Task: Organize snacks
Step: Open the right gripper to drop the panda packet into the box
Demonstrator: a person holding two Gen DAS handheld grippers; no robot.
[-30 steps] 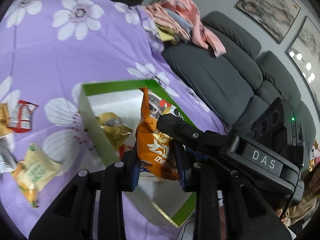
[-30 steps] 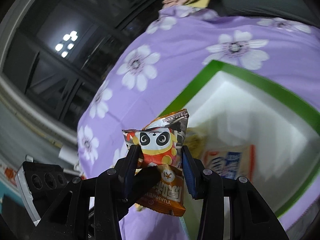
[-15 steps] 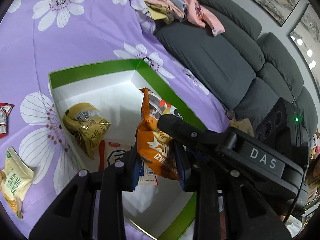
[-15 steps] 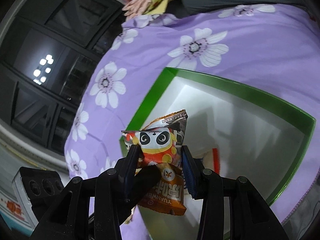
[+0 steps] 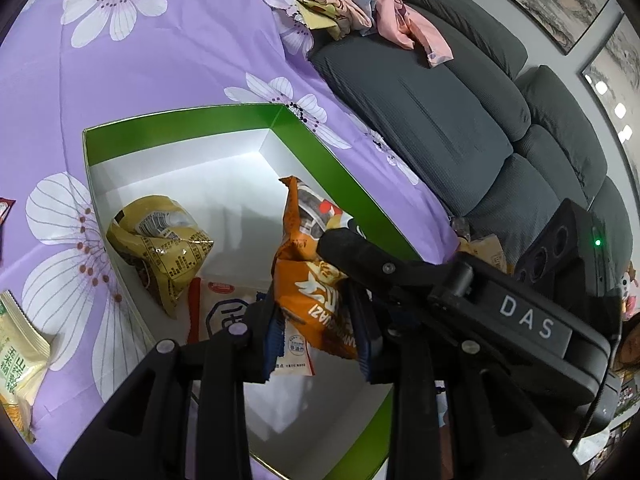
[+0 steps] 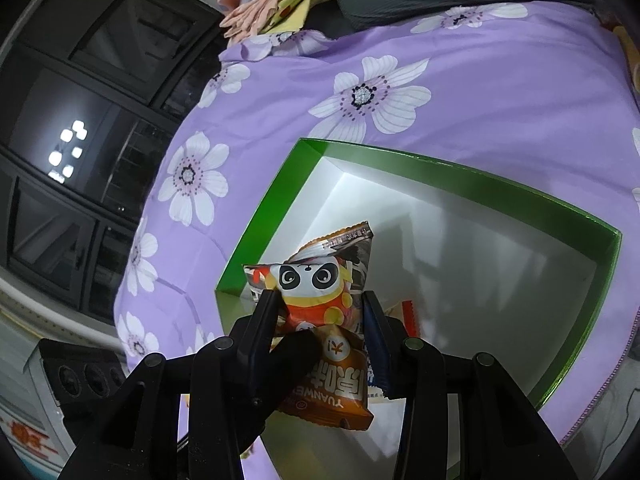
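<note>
Holding panda snack pack over green box, both grippers' fingers clamped on it; next: release inside.

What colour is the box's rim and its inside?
Green rim, white inside on the box; clearest in the right wrist view.

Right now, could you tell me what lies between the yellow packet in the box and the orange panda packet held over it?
In the left wrist view, a white packet with red edges lies flat between the yellow packet and the panda packet.
</note>
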